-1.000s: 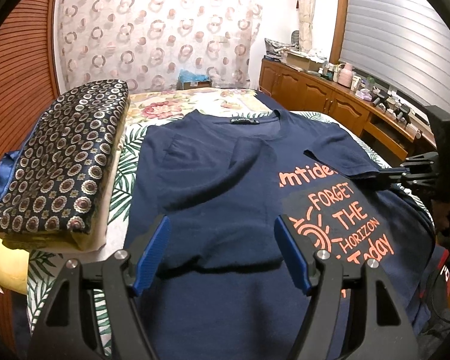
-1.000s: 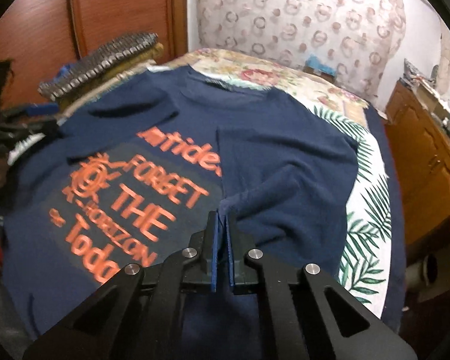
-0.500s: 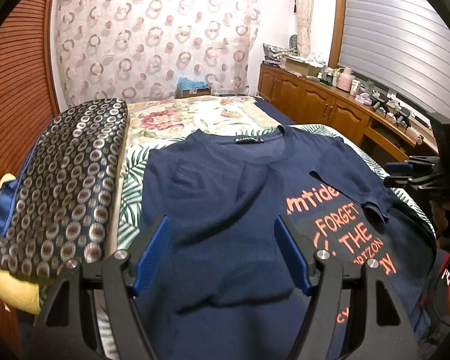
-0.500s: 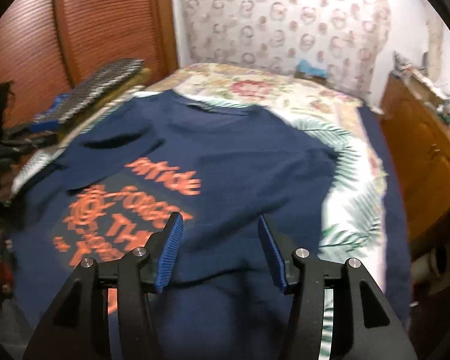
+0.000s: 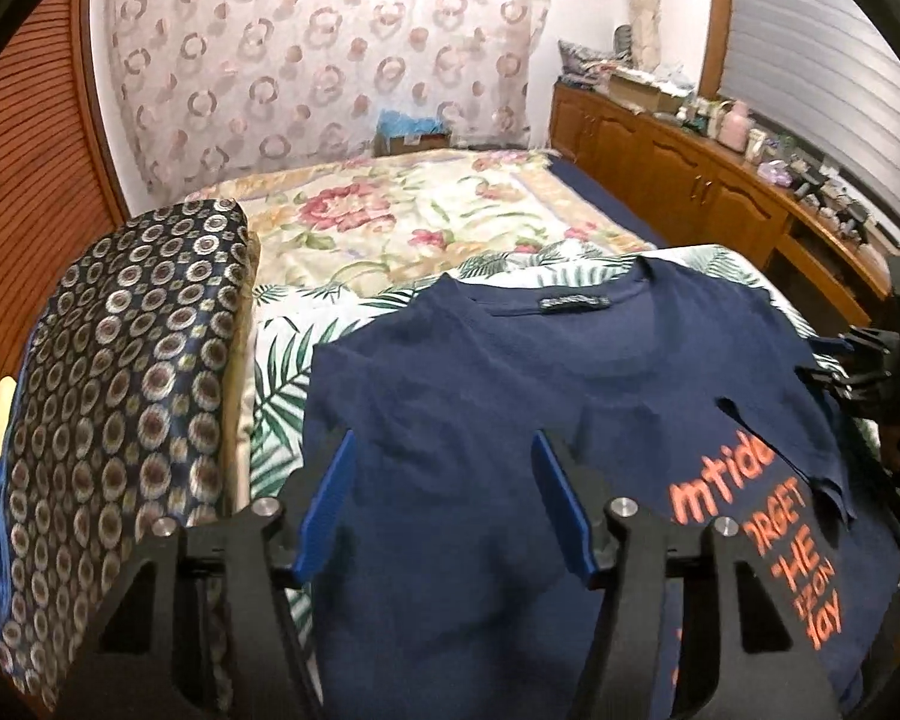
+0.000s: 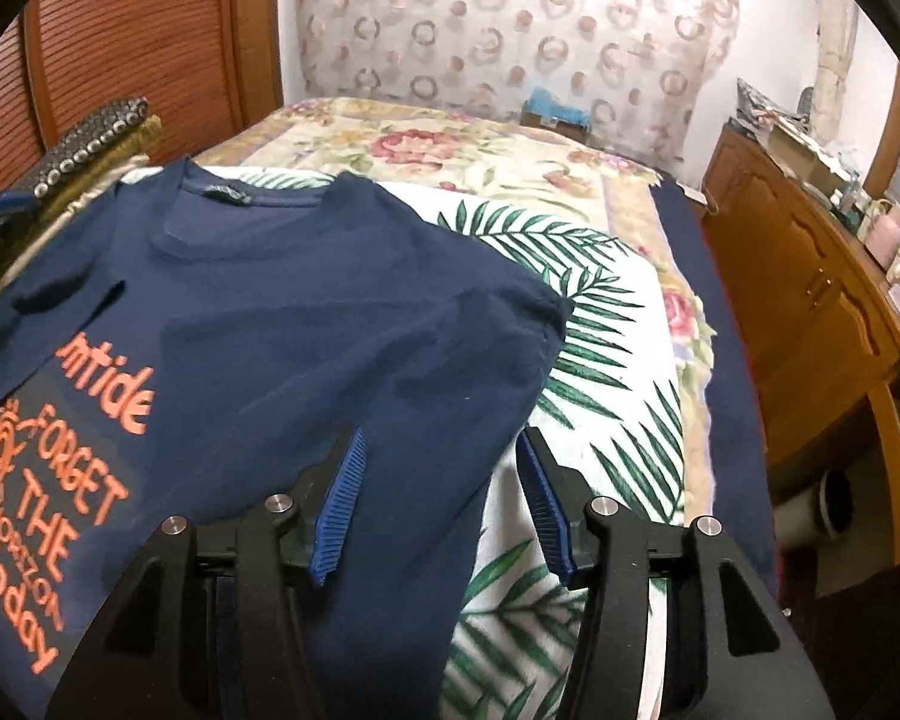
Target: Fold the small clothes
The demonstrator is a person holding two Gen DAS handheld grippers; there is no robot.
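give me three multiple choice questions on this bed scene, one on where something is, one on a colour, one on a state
1. What does the navy t-shirt lie on?
A. palm-leaf sheet
B. wooden cabinet
C. bare floor

2. What colour is the print on the shirt?
A. white
B. orange
C. green

3. How are the shirt's sides?
A. both spread flat
B. both folded inward
C. rolled up

Answers: 1 A, the palm-leaf sheet shows beside and beyond the shirt. 2 B, the lettering is orange. 3 B, folded fabric covers part of the print from each side, and a sleeve lies over it.
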